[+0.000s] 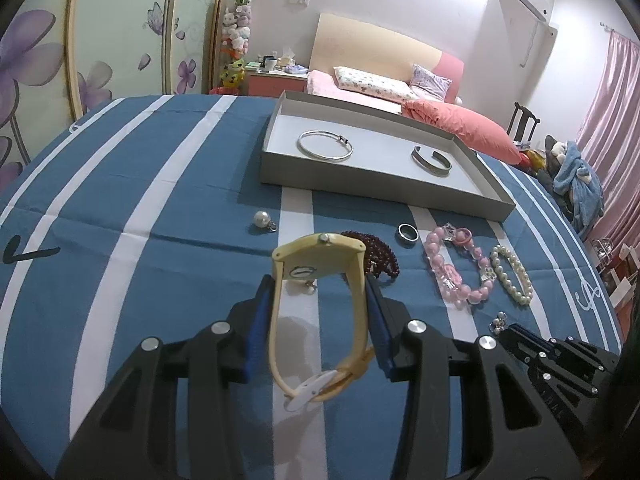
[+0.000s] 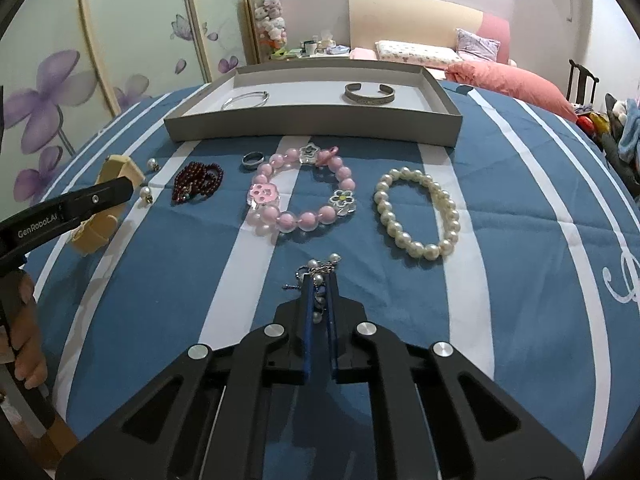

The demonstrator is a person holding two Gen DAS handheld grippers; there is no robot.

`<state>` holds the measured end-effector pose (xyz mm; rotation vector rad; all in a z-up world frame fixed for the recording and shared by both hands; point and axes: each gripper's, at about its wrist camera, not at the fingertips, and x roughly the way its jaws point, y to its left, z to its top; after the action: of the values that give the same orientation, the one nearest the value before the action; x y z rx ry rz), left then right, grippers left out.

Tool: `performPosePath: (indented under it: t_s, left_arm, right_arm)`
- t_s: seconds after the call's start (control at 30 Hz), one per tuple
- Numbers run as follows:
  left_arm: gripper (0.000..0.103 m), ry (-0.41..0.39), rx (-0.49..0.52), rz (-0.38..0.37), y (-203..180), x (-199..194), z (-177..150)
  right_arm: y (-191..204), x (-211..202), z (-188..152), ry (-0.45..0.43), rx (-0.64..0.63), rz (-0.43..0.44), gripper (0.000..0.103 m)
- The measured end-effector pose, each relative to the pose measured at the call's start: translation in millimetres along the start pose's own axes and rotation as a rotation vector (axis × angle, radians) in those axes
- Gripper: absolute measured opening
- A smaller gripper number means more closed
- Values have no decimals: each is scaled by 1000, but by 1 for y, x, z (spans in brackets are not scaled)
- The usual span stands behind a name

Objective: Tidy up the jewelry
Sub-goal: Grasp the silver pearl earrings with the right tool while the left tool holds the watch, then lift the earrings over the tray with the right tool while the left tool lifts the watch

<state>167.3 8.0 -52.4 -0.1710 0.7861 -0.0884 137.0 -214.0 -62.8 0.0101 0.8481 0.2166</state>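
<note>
Cream watch point(image 1: 320, 280) clamped in left gripper point(image 1: 320, 292); right gripper point(image 2: 320, 292) pinched on pearl charm point(image 2: 320, 276) (prob. a keychain), tray point(image 2: 312, 128) w/ two bangles beyond.

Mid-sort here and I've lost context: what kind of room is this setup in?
Almost certainly a home bedroom. Behind the striped blue cloth holding the jewelry stands a bed with pillows and a pink headboard, a nightstand beside it, and a floral sliding wardrobe along the left wall.
</note>
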Motion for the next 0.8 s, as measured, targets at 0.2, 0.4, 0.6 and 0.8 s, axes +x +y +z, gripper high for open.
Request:
performPosePath:
  t_s: [0.2, 0.4, 0.6, 0.8]
  left_arm:
    - [43, -15, -2, 10, 3, -6, 2]
    - [43, -38, 3, 10, 2, -14, 4]
    - [43, -71, 16, 13, 0, -24, 6]
    - [43, -109, 32, 21, -1, -35, 9]
  right_arm:
    - [-8, -26, 9, -120, 33, 33, 7]
    - [-13, -46, 23, -203, 35, 37, 7]
    - [-15, -58, 31, -256, 35, 38, 7]
    - [-14, -68, 38, -306, 31, 42, 7]
